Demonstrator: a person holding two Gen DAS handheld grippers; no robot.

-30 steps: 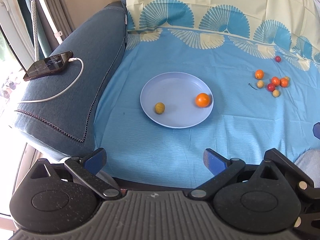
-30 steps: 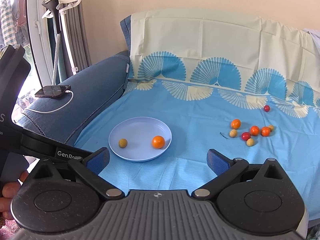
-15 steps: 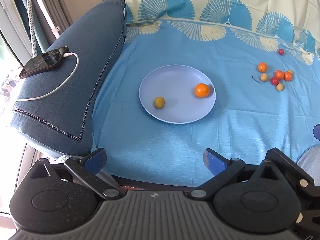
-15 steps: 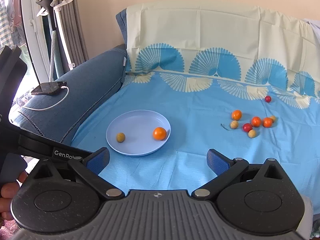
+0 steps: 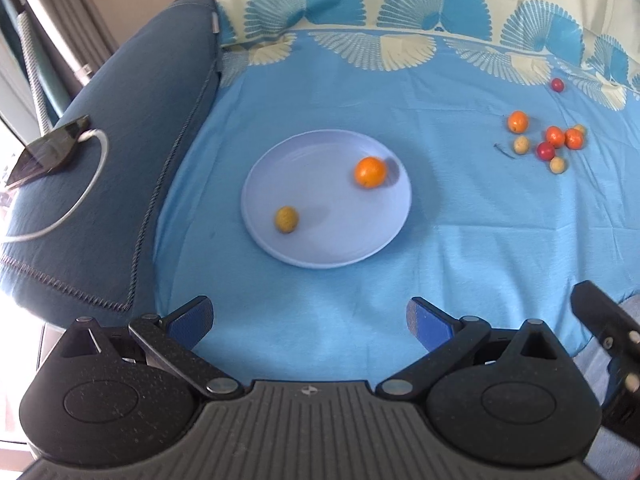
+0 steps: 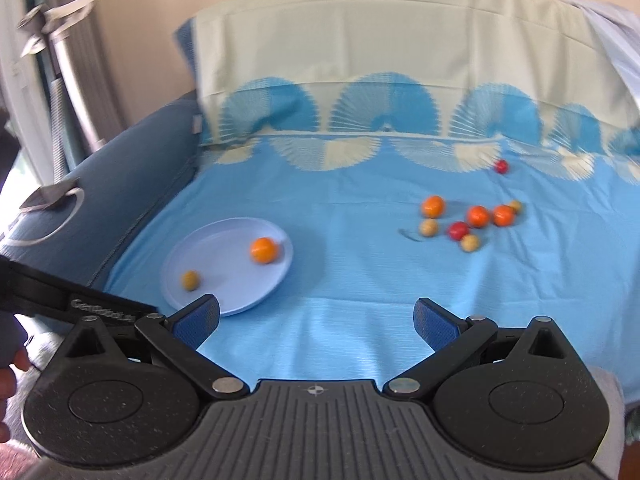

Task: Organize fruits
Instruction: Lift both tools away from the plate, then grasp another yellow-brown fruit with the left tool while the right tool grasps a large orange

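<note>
A pale blue plate [image 5: 320, 248] [image 6: 208, 252] lies on the blue cloth with an orange fruit [image 5: 370, 172] [image 6: 264, 249] and a small yellow-brown fruit [image 5: 286, 219] [image 6: 190, 280] on it. To the right, several small orange, red and tan fruits [image 5: 554, 140] [image 6: 468, 220] lie loose in a cluster. One red fruit [image 5: 557, 85] [image 6: 501, 166] sits apart behind them. My left gripper [image 5: 310, 320] is open and empty, short of the plate's near rim. My right gripper [image 6: 316, 320] is open and empty, between plate and cluster, well short of both.
The blue cloth [image 5: 460, 240] covers a sofa seat and its back. A denim-blue armrest [image 5: 108, 184] on the left carries a phone [image 5: 46, 150] with a white charging cable. A white stand [image 6: 60, 40] rises by the curtain at far left.
Both grippers moved forward over the cloth. The right one swung right, bringing the fruit cluster nearer its centre. The plate looms larger in the left wrist view. Fruits have not moved.
</note>
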